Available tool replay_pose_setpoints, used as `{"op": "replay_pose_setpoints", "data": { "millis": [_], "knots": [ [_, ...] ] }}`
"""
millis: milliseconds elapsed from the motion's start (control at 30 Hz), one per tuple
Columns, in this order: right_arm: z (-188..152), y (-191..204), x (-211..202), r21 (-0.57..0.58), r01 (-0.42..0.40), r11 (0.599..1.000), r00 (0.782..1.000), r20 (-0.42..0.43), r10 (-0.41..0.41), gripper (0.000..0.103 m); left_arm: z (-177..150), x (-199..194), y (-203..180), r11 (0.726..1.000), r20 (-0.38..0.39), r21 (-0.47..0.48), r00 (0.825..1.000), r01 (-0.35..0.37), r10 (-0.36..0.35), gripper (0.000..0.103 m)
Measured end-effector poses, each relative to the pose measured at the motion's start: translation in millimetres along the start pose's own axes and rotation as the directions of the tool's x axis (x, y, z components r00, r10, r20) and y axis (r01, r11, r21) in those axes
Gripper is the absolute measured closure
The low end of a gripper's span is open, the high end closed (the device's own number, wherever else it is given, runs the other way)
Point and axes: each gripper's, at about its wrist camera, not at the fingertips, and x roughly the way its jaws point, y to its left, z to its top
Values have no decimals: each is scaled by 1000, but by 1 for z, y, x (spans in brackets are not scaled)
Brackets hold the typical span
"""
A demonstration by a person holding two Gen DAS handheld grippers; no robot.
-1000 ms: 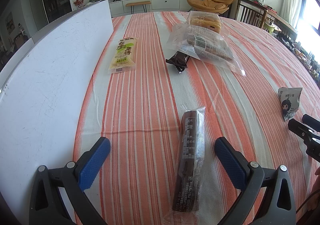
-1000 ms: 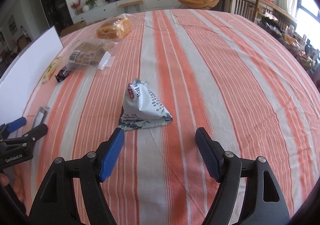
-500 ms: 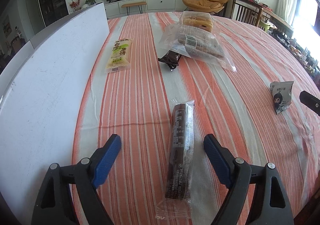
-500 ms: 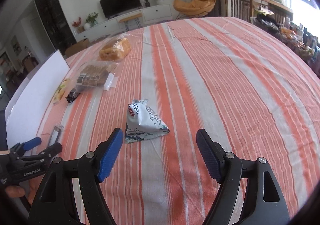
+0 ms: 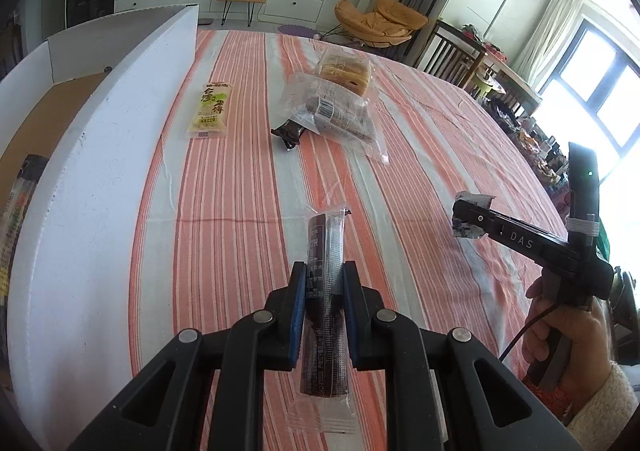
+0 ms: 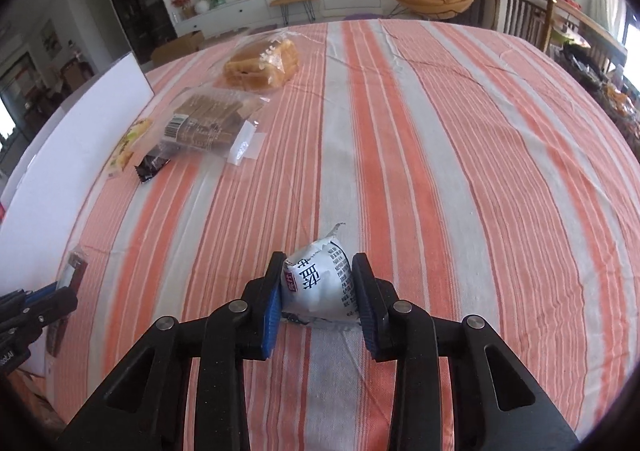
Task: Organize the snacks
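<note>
My left gripper [image 5: 323, 271] is shut on a long dark brown snack bar [image 5: 324, 247] in clear wrap and holds it above the striped tablecloth [image 5: 224, 187]. My right gripper [image 6: 319, 263] is shut on a small white pouch [image 6: 318, 285] with dark print, lifted off the cloth. In the left wrist view the right gripper [image 5: 466, 217] shows at the right with the pouch at its tip. The left gripper [image 6: 48, 303] shows at the left edge of the right wrist view. A white box wall [image 5: 92, 179] stands to the left.
On the cloth lie a yellow-green packet [image 5: 211, 111], a small dark wrapper [image 5: 289, 133], a clear bag of brown biscuits [image 5: 336, 115] and a bag of bread [image 5: 346, 69]. Inside the box a packet [image 5: 18, 195] shows. Chairs stand at the far right.
Both grippers have closed: the left on the dark snack bar, the right on the white pouch. Both have lifted their snacks off the cloth.
</note>
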Motion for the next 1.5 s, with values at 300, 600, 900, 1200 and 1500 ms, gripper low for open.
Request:
{"op": "replay_pose_setpoints", "data": {
  "millis": [300,600,900,1200,1500],
  "knots": [
    [24,80,-78,-1,-298,955,951,88,297,69,22,-113,22,994,154,-56,984,97,-88,86],
    [46,269,-105,-204,-609,767,786,-21,618,68,23,-189,146,925,251,-281,910,-258,330,86],
    [26,289,-70,-231,-555,799,825,-33,564,37,1,-171,174,847,231,-331,834,-417,501,13],
    [-9,83,-9,-138,128,982,988,109,-114,33,13,-126,54,982,231,-24,955,-186,186,13],
    [-28,-8,-28,154,212,965,964,130,-232,32,-2,-1,-48,967,-2,237,996,-90,94,8]
  ]
}}
